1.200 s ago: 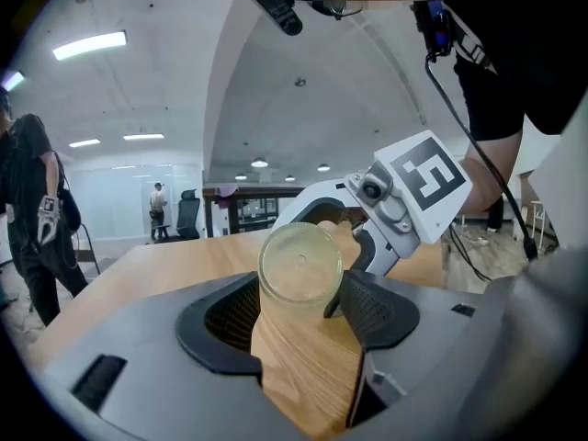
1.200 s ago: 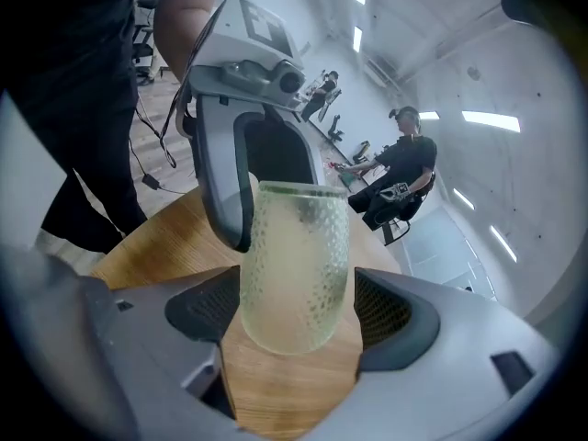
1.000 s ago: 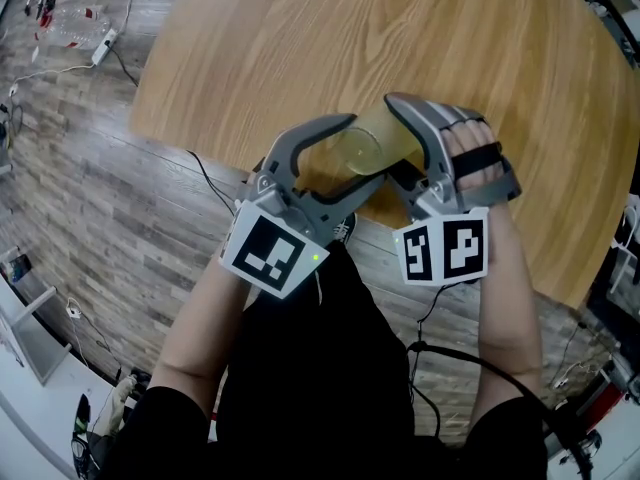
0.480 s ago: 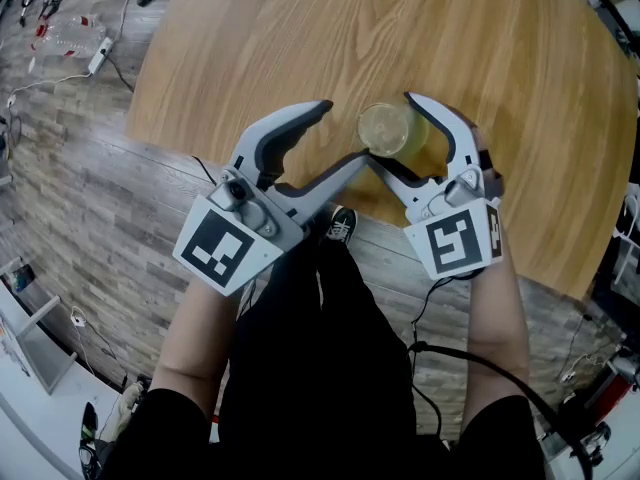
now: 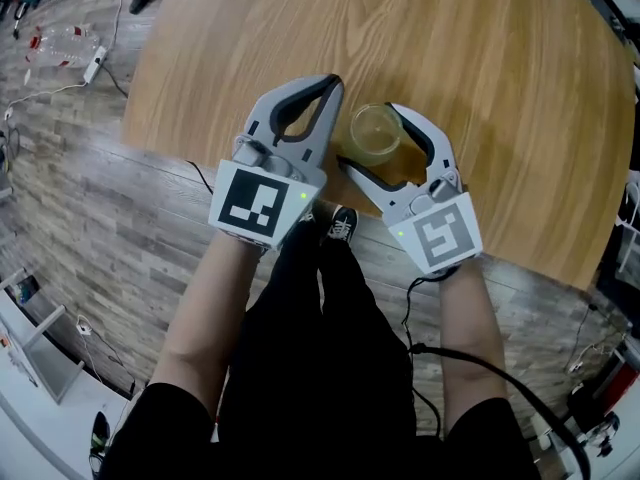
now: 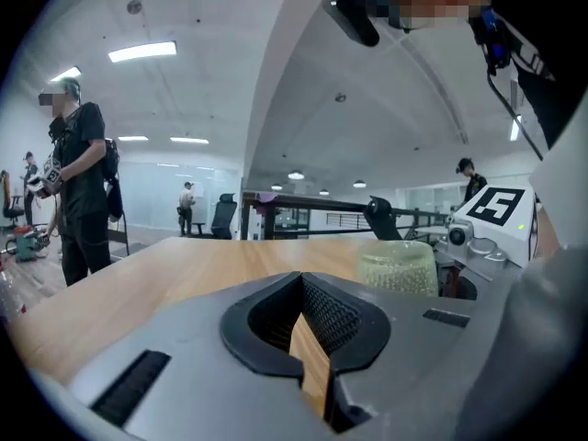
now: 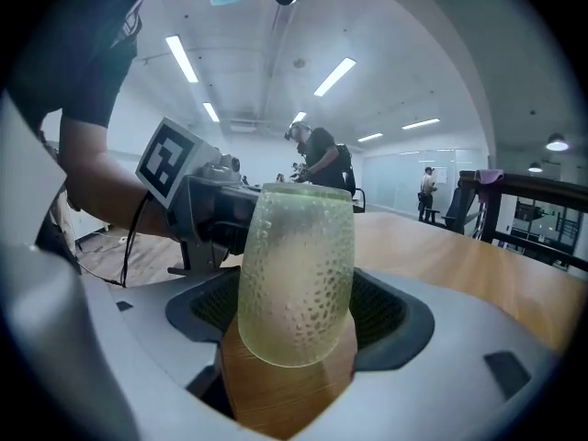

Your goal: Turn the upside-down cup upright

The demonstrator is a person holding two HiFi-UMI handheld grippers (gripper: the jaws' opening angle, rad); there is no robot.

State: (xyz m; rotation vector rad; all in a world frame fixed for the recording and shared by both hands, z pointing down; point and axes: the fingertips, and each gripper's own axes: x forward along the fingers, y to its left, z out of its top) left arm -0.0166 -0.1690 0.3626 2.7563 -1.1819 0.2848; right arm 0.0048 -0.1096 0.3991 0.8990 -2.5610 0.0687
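A pale yellow-green dimpled cup [image 5: 375, 131] stands on the round wooden table [image 5: 480, 48] near its front edge, its open mouth facing up. My right gripper [image 5: 368, 134] has its jaws spread wide around the cup, pads against its sides. In the right gripper view the cup [image 7: 296, 274] fills the space between the jaws of the right gripper [image 7: 299, 294]. My left gripper [image 5: 332, 81] lies just left of the cup, apart from it. Its jaws have just been closing with nothing between them and are now shut. From the left gripper [image 6: 300, 283] the cup [image 6: 397, 265] shows off to the right.
The table's front edge [image 5: 200, 163] runs right under both grippers. Beyond it lies plank flooring with cables and a power strip [image 5: 95, 53] at the left. The person's legs and a shoe [image 5: 340, 225] are below. People stand far off in the room [image 6: 78, 182].
The left gripper let go of the cup, drew away to the left and closed empty. The right gripper rolled over with the cup, which went from lying sideways in the air to standing on the table.
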